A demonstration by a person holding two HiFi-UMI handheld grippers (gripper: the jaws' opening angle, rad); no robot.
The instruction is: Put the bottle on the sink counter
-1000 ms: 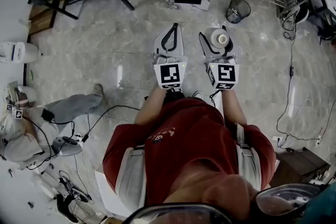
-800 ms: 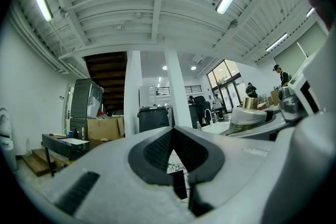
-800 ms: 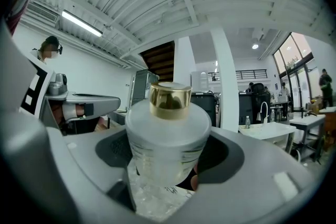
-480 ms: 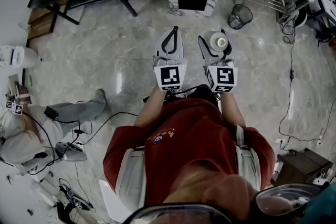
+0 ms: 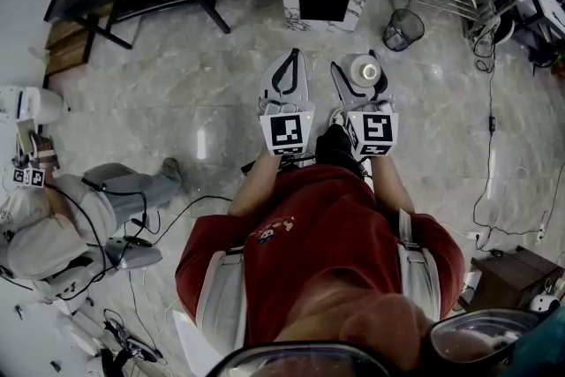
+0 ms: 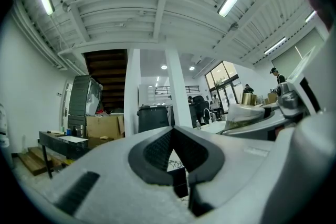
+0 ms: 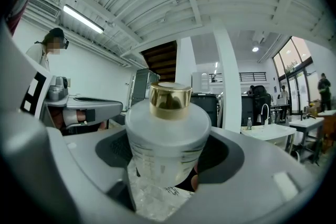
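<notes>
Right gripper view shows the right gripper (image 7: pixel 167 150) clamping the smooth bottle (image 7: pixel 168 126), which could slip in transit; the left gripper (image 6: pixel 172 132) is closed, empty.

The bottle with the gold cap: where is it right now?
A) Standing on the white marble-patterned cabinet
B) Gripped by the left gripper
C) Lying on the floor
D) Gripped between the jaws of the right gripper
D: the right gripper view shows the bottle upright between the jaws of the right gripper, which close on its sides; the left gripper is shut on nothing.
</notes>
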